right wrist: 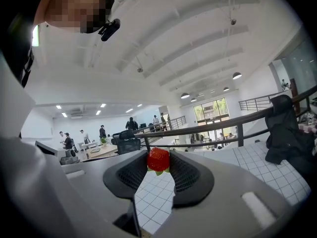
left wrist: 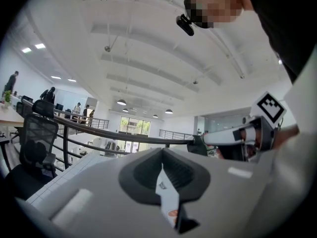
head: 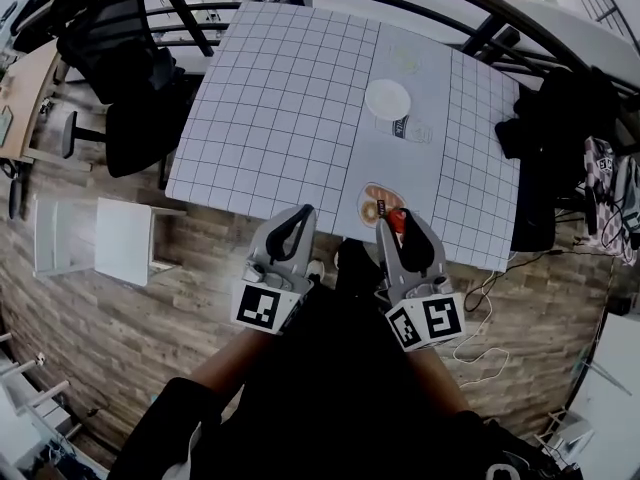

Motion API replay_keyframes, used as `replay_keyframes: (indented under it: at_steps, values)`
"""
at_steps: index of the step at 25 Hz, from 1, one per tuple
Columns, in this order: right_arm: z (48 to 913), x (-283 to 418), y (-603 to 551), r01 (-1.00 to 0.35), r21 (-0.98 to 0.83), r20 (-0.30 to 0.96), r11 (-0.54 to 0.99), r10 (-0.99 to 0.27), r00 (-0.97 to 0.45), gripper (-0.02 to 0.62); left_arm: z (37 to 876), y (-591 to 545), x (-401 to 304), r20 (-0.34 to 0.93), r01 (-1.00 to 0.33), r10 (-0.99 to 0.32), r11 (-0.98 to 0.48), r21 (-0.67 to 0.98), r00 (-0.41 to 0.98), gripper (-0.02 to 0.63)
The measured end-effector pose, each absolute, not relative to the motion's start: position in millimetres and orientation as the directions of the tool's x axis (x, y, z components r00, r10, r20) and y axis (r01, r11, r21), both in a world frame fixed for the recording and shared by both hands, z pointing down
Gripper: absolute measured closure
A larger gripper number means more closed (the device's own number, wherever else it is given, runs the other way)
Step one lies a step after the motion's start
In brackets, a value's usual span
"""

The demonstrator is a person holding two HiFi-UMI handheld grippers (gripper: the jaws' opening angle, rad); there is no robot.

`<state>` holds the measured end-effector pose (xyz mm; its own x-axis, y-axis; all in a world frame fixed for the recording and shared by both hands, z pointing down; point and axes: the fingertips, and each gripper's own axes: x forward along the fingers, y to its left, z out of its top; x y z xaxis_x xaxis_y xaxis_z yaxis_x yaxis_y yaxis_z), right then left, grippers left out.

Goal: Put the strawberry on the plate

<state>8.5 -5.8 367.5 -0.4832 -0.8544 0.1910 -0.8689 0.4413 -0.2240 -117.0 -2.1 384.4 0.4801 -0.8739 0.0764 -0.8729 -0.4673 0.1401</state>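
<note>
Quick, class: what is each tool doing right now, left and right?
Left tool: closed, nothing between its jaws.
Right tool: closed on the strawberry.

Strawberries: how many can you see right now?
1. The strawberry is clamped between the jaws of the right gripper, just over the near edge of the table. More could be hidden behind the grippers.

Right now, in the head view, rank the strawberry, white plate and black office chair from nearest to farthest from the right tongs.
1. strawberry: gripped in the right tongs.
2. white plate: ahead, higher in the view.
3. black office chair: far upper left.
</note>
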Motion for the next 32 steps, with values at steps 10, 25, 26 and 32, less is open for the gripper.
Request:
replay_keyframes:
  at_steps: [10,25,26,32]
  values:
    - [367,44,-60,-0.877,-0.234,0.173,0.420,-0.869,-0.463,0.460,377,-66,-65,0.093,-0.839,-0.834,-0.537,0.085,0.543,0.598]
    - [391,120,-163,-0.877,-0.240,0.165,0.416,-0.873,-0.459,0.460,395,-151,22,0.123,-0.836,-0.827,-0.547,0.043,0.548,0.598]
    - [394,122,-170,-0.876,-0.240,0.172,0.419,-0.869,-0.463,0.460,398,-157,24,0.129,-0.839,-0.830,-0.542,0.043,0.543,0.598]
    - [418,114,-219,-0.840,-0.220,0.233,0.495,-0.810,-0.538,0.460,416,-190,27,0.151,-0.865,-0.852,-0.497,0.069,0.501,0.598]
